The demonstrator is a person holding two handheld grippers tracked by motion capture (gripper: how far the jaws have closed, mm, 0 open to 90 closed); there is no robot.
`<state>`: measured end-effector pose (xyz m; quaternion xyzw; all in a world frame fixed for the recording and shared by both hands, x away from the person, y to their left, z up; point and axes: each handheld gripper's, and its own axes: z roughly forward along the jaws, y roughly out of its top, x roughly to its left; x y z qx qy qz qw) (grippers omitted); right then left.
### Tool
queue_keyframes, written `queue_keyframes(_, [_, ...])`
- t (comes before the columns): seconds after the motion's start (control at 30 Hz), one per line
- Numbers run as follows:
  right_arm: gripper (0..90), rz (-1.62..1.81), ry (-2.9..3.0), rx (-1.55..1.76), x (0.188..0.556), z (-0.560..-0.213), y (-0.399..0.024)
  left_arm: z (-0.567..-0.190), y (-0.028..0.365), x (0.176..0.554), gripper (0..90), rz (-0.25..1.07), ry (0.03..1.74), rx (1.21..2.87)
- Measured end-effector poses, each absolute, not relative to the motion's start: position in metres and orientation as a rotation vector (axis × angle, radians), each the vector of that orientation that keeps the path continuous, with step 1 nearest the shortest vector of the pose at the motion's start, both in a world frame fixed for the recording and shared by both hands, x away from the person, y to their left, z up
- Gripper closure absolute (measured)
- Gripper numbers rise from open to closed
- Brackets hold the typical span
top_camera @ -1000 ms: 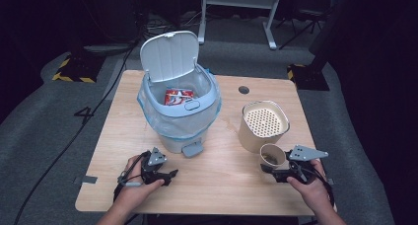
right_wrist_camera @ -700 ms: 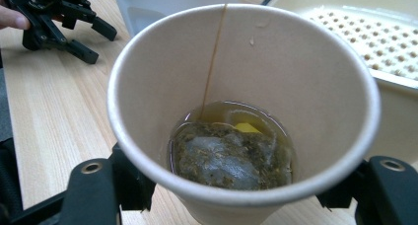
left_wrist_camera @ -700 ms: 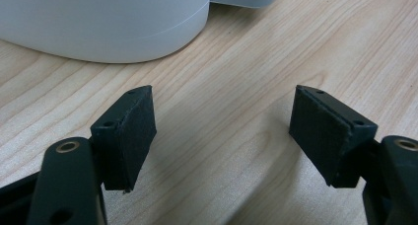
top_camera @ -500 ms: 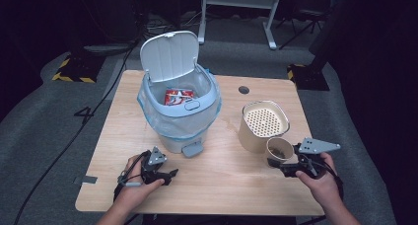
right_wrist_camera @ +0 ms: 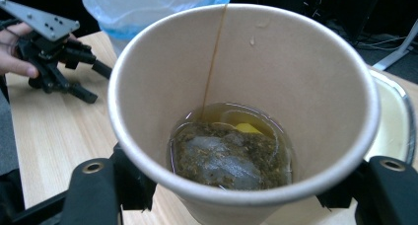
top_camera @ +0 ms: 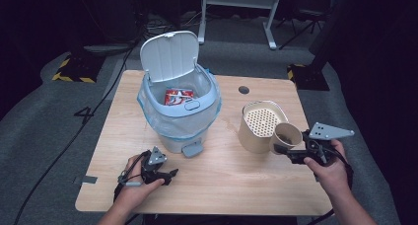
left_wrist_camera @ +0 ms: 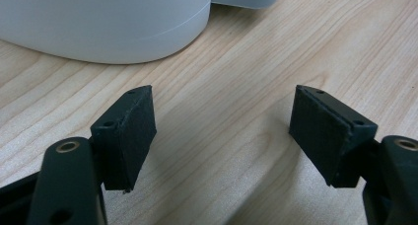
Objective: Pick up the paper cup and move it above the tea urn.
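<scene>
The right gripper (top_camera: pixel 291 153) is clamping a paper cup (right_wrist_camera: pixel 244 111) holding liquid and a teabag, tilted at the strainer container's (top_camera: pixel 260 125) four o'clock; the left gripper (top_camera: pixel 170 174) is resting wide open at the bin's (top_camera: pixel 180 117) six o'clock.

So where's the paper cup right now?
In the high view the paper cup is at the table's right side, clamped in the right gripper, just beside the beige strainer container.

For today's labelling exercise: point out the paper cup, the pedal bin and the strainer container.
paper cup (right_wrist_camera: pixel 296 77), right gripper view, inner wall.
pedal bin (top_camera: pixel 170 62), high view, raised lid.
strainer container (top_camera: pixel 248 136), high view, outer side wall.
</scene>
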<state>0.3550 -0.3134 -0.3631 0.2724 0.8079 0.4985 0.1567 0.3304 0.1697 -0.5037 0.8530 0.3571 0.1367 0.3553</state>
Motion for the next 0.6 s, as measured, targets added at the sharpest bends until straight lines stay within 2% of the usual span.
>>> queue_keyframes(0.6, [33.5, 1.367, 2.356, 0.73, 0.403, -0.331, -0.317, -0.504, 0.17, 0.33, 25.9, 0.353, 0.923, 2.204])
